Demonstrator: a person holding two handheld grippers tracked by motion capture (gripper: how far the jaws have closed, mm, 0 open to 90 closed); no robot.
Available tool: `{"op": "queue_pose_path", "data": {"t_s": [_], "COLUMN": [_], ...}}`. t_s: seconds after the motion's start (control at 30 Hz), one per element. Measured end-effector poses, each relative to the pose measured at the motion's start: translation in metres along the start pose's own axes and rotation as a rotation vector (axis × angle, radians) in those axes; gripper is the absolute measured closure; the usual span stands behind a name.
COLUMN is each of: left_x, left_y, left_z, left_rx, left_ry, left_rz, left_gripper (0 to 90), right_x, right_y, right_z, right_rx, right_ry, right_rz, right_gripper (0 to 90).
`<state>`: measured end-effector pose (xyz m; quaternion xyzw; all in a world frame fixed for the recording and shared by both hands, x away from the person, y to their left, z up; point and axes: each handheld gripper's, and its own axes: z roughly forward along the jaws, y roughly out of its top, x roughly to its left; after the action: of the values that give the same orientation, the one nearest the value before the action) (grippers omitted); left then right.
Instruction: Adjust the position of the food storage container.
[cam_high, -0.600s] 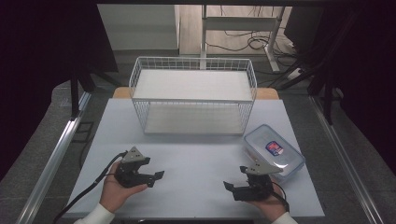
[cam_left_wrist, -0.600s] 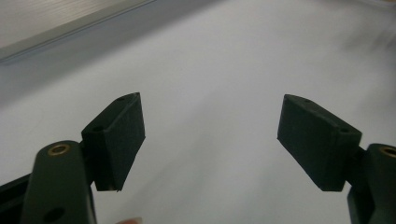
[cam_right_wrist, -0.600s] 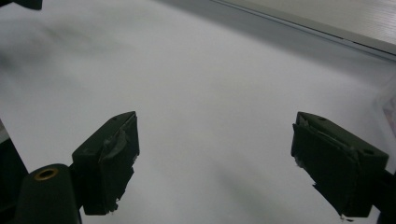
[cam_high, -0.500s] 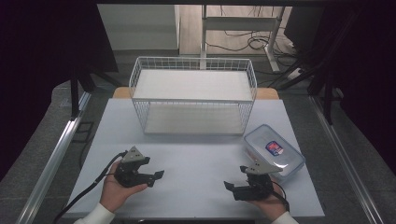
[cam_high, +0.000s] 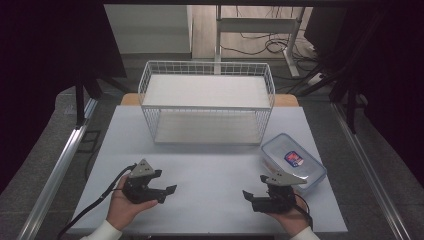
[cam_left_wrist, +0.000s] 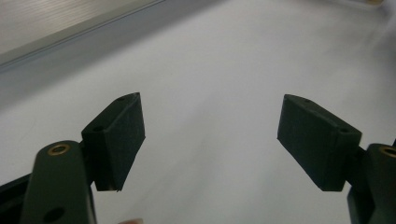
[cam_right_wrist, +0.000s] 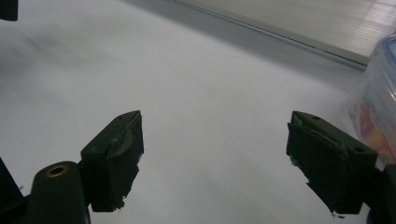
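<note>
Left gripper (cam_high: 170, 190) lower left of frame, right gripper (cam_high: 248, 196) lower right; both jaws spread, nothing between. Lidded plastic box (cam_high: 294, 161) just beside right gripper, possibly touching. Wire basket (cam_high: 207, 102) upper centre.

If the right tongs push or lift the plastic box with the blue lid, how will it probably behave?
The plastic box looks rigid, so it should keep its shape. It lies flat and low on the table, so it will likely slide rather than tip or roll. Its smooth clear walls may be slippery. Something orange shows inside in the right gripper view, so it probably carries some weight.
</note>
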<state>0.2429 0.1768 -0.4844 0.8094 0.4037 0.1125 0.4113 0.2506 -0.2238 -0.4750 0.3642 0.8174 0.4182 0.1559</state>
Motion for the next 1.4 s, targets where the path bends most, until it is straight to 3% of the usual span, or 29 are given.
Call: {"op": "queue_pose_path", "data": {"t_s": [0.1, 0.2, 0.27, 0.4, 0.7, 0.8, 1.03, 1.07, 1.1, 1.13, 1.17, 1.23, 1.27, 1.4], "left_x": [0.000, 0.001, 0.002, 0.003, 0.007, 0.007, 0.003, 0.003, 0.003, 0.003, 0.004, 0.005, 0.005, 0.005], "left_y": [0.000, 0.000, 0.000, -0.001, 0.002, 0.002, 0.000, 0.000, 0.000, 0.000, 0.000, 0.000, 0.000, 0.000], "left_z": [-0.001, 0.001, 0.002, 0.004, 0.004, 0.002, 0.003, 0.003, 0.003, 0.004, 0.004, 0.005, 0.006, 0.007], "left_rx": [-0.001, 0.009, 0.014, 0.030, 0.018, 0.017, 0.028, 0.028, 0.031, 0.033, 0.041, 0.044, 0.051, 0.061], "left_ry": [0.004, 0.009, 0.012, 0.023, -0.027, -0.022, -0.025, -0.025, -0.025, -0.024, -0.020, -0.018, -0.017, -0.014], "left_rz": [0.000, 0.004, 0.005, 0.016, -0.008, 0.001, -0.002, -0.002, -0.003, -0.003, -0.007, -0.009, -0.010, -0.001], "left_gripper": [22.7, 22.8, 22.8, 22.9, 23.4, 23.3, 23.3, 23.3, 23.2, 23.2, 23.0, 22.9, 22.9, 22.8], "right_x": [-0.002, -0.011, -0.013, -0.019, -0.043, -0.064, -0.103, -0.103, -0.115, -0.115, -0.128, -0.135, -0.147, -0.163], "right_y": [0.004, 0.008, 0.009, 0.015, 0.040, 0.053, 0.072, 0.072, 0.076, 0.076, 0.079, 0.080, 0.082, 0.084], "right_z": [-0.002, -0.003, -0.003, -0.004, -0.016, -0.020, -0.023, -0.023, -0.022, -0.022, -0.019, -0.017, -0.013, -0.004], "right_rx": [0.001, -0.003, 0.001, 0.011, -0.009, 0.004, 0.014, 0.014, 0.037, 0.037, 0.066, 0.084, 0.114, 0.163], "right_ry": [0.008, 0.061, 0.062, 0.041, -0.019, -0.074, -0.109, -0.109, -0.127, -0.127, -0.136, -0.138, -0.138, -0.147], "right_rz": [-0.003, 0.040, 0.038, 0.035, 0.063, 0.096, 0.145, 0.145, 0.156, 0.156, 0.167, 0.170, 0.181, 0.205], "right_gripper": [20.9, 25.7, 26.2, 28.3, 33.9, 38.3, 47.1, 47.1, 51.7, 51.7, 57.3, 59.8, 65.3, 72.3]}}
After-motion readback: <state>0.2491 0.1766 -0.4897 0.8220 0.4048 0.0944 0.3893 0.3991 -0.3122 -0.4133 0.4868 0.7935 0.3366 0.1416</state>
